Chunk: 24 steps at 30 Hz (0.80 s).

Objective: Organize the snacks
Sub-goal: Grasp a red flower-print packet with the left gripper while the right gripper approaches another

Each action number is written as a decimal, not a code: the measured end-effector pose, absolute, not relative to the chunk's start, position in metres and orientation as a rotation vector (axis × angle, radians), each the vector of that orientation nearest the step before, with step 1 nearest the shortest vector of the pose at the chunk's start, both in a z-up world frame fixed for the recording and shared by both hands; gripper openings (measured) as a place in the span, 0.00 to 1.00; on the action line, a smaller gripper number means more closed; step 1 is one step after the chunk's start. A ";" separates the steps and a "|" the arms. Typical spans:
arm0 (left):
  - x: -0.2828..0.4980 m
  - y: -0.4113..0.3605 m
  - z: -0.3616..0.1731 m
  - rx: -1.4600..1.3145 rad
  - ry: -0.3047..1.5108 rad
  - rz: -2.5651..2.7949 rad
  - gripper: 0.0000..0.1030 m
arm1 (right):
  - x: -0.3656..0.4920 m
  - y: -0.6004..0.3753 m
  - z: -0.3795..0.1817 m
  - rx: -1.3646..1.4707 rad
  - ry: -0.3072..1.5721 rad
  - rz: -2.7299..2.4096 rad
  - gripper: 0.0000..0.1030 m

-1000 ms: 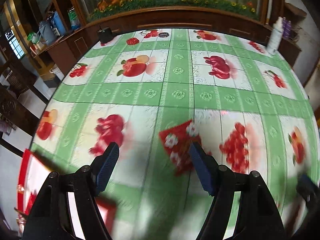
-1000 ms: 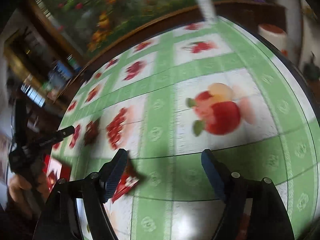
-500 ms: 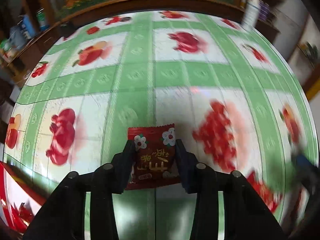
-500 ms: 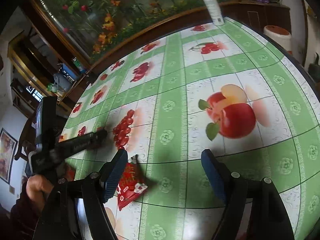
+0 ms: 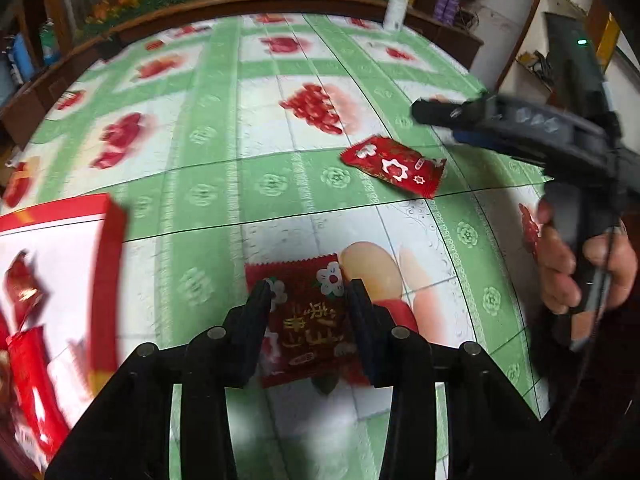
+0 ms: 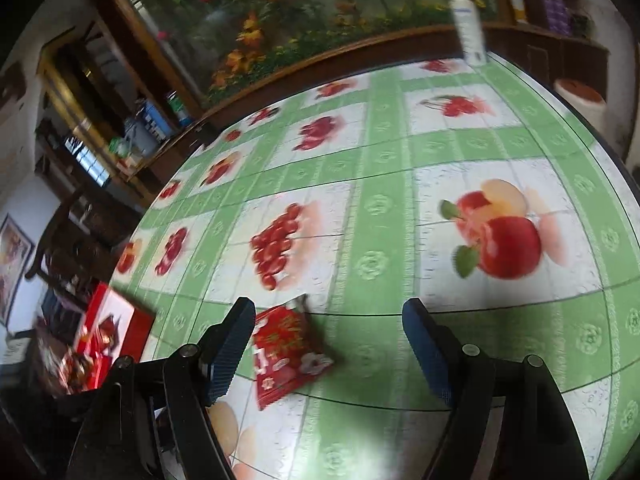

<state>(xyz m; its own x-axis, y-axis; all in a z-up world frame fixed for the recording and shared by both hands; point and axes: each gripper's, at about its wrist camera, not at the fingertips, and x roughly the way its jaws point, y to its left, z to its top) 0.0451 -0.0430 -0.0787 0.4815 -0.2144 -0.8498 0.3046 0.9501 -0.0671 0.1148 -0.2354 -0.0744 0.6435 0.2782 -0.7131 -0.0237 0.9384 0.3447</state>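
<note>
Snack packet (image 5: 310,326) pinched in left tool (image 5: 310,300), above tablecloth (image 5: 208,152)

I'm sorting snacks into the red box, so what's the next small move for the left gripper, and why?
Probably carry it sideways over the red box. The left gripper already pinches a red snack packet between its fingers, and the box holding other packets sits just left.

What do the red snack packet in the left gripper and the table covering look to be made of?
Red snack packet: likely glossy plastic film, judging by its crimped serrated edge and printed lettering. Tablecloth: probably wipeable vinyl or oilcloth, with a smooth printed fruit pattern, lying flat; blur leaves it uncertain.
</note>
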 end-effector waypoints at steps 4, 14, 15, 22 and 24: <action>0.013 -0.039 -0.064 0.238 0.860 -0.211 0.77 | 0.115 -0.207 -0.078 0.199 0.845 0.182 0.77; 0.007 -0.005 -0.065 0.196 0.848 -0.200 0.77 | 0.113 -0.177 -0.104 -0.050 0.889 0.073 0.55; 0.005 -0.001 -0.064 0.171 0.854 -0.206 0.77 | 0.107 -0.181 -0.102 -0.028 0.904 0.066 0.54; -0.006 -0.008 -0.063 0.189 0.841 -0.260 0.77 | 0.043 -0.199 -0.094 0.083 1.000 0.205 0.69; -0.001 -0.015 -0.066 0.182 0.856 -0.271 0.77 | 0.024 -0.208 -0.091 0.112 0.983 0.182 0.75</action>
<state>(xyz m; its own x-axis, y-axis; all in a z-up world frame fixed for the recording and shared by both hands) -0.0013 -0.0155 -0.0656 0.6242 -0.1621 -0.7642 0.3074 0.9503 0.0496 0.0243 -0.2083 -0.0912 0.5410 0.2029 -0.8161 -0.1021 0.9791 0.1758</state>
